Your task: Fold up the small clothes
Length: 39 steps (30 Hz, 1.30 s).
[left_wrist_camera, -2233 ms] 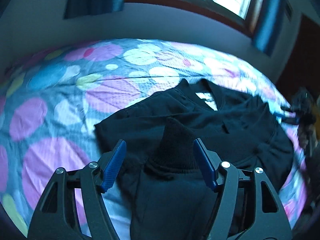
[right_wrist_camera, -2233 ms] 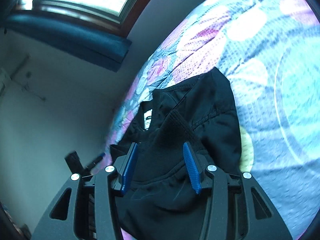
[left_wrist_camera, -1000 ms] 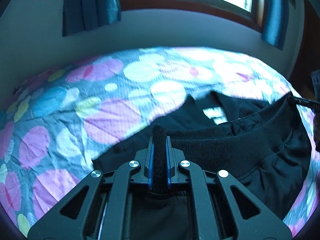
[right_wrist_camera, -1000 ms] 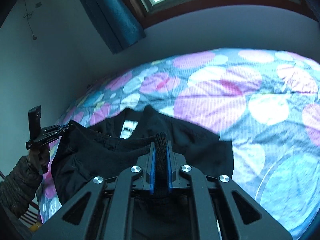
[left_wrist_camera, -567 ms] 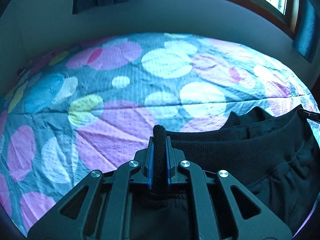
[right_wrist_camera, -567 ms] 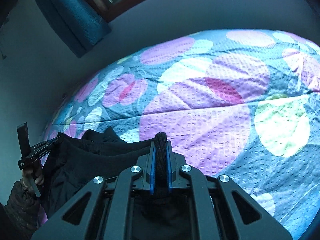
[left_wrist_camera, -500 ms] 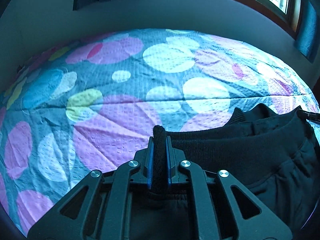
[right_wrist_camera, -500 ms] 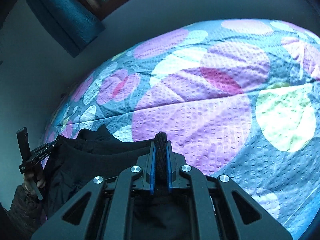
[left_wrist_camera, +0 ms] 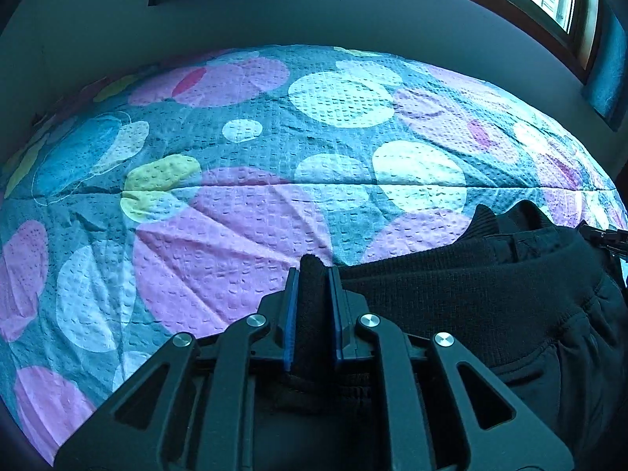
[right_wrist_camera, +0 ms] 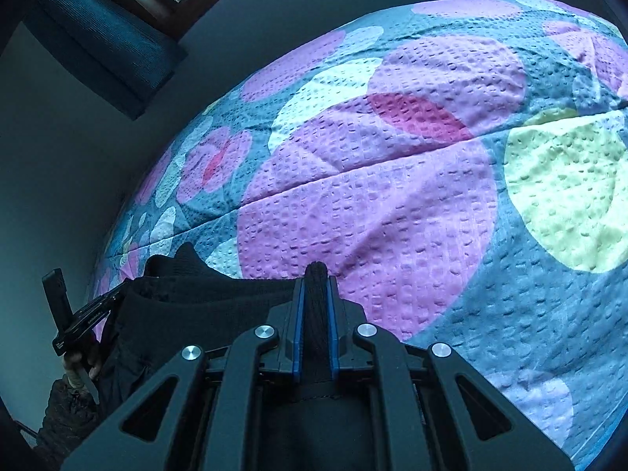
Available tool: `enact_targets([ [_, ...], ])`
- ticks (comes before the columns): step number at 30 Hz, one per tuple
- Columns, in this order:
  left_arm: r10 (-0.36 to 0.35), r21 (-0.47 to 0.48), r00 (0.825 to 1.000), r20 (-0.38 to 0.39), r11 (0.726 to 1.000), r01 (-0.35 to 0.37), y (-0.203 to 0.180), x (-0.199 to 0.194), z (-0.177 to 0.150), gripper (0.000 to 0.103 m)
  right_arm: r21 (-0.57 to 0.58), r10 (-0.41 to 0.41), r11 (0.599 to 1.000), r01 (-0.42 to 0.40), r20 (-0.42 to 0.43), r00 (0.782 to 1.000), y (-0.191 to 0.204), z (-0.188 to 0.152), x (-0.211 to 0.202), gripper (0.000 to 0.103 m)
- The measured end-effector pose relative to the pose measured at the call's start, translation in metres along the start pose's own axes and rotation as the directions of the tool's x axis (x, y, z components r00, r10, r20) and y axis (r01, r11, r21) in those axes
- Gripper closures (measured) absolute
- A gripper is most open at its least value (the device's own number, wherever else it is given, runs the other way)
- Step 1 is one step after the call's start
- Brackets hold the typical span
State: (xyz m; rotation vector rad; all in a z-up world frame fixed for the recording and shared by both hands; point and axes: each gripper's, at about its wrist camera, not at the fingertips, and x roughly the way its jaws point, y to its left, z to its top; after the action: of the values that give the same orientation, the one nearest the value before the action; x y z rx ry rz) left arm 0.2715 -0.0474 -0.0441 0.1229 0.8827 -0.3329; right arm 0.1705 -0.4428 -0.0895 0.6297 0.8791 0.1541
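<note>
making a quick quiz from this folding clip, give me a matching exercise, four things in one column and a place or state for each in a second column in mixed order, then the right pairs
Things:
1. left gripper
2. black garment
3. bedspread
4. curtain

Places or states:
A. hangs by the window, at the upper left of the right wrist view
B. stretched between the two grippers by its ribbed hem
C. shut on a ribbed corner of the black garment
D. covered in coloured circles, spread under the garment

Pairs: 1-C, 2-B, 3-D, 4-A
</note>
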Motion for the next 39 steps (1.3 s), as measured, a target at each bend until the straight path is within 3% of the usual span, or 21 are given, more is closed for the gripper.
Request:
enact_targets([
  [7,0.008,0.006,1.0,-0.003,1.0,-0.008,0.0,0.002,-0.001,0.087,0.029,0.022,0.999,-0.022,-0.001,1.0,-0.004,-0.001,-0.001,0.093],
  [10,0.027,0.0,1.0,-0.005,1.0,-0.027,0.003,0.002,-0.001,0.077,0.062,0.046,0.997,-0.046,-0.002,0.999,-0.008,0.0,-0.002,0.088],
  [13,0.046,-0.022,0.999,-0.008,0.999,-0.046,0.008,0.0,0.0,0.061,0.085,0.059,0.995,-0.059,0.008,0.998,-0.011,-0.001,-0.007,0.081],
  [18,0.042,-0.057,0.999,-0.016,0.997,-0.043,0.015,-0.013,-0.004,0.043,0.078,0.017,0.997,-0.019,0.026,1.0,-0.005,-0.004,-0.018,0.071],
  [24,0.049,-0.05,0.999,-0.007,0.998,-0.049,0.016,-0.043,-0.016,0.034,0.081,-0.015,0.997,0.01,0.059,0.998,0.003,-0.01,-0.035,0.068],
  [26,0.053,-0.037,0.999,-0.001,0.998,-0.053,0.016,-0.055,-0.022,0.031,0.087,-0.029,0.996,0.022,0.078,0.997,0.007,-0.013,-0.044,0.058],
  [29,0.05,-0.036,0.999,-0.005,0.998,-0.05,0.018,-0.068,-0.034,0.03,0.07,-0.057,0.996,0.049,0.114,0.992,0.019,-0.02,-0.058,0.053],
  [33,0.05,-0.054,0.998,-0.028,0.997,-0.051,0.024,-0.086,-0.054,0.03,0.052,-0.028,0.998,0.022,0.135,0.991,0.039,-0.03,-0.072,0.052],
  [39,0.023,-0.117,0.999,-0.035,0.993,-0.027,0.043,-0.109,-0.079,0.025,0.004,0.057,0.998,-0.058,0.118,0.991,0.087,-0.048,-0.073,0.043],
])
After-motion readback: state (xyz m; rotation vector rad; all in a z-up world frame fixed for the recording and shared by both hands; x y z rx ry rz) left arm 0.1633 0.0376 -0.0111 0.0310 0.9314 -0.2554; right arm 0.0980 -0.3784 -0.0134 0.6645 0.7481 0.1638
